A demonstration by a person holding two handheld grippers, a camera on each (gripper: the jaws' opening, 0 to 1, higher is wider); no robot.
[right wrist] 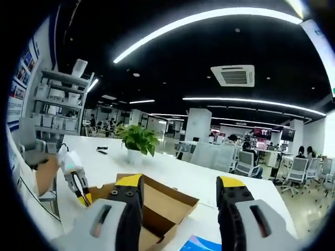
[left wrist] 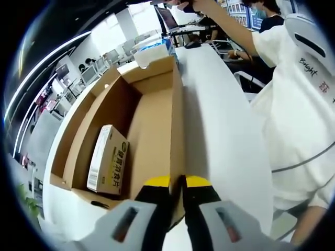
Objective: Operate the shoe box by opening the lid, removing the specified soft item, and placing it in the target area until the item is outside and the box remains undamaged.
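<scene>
The brown cardboard shoe box (left wrist: 141, 120) lies open on the white counter (left wrist: 220, 130), its wall pinched by the left hand-held gripper (left wrist: 178, 183). The right hand-held gripper (right wrist: 178, 191), jaws wide, should descend onto the pale packet (left wrist: 107, 159) inside, ahead-left of the left one.

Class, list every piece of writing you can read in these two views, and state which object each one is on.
"Bright", handwritten-style, on the sleeve of the person's white shirt; the characters after it are too blurred to read.
Large green characters on the small carton inside the open cardboard box: print is there, but too blurred to read.
Wall posters in the right gripper view: too small to read.
</scene>
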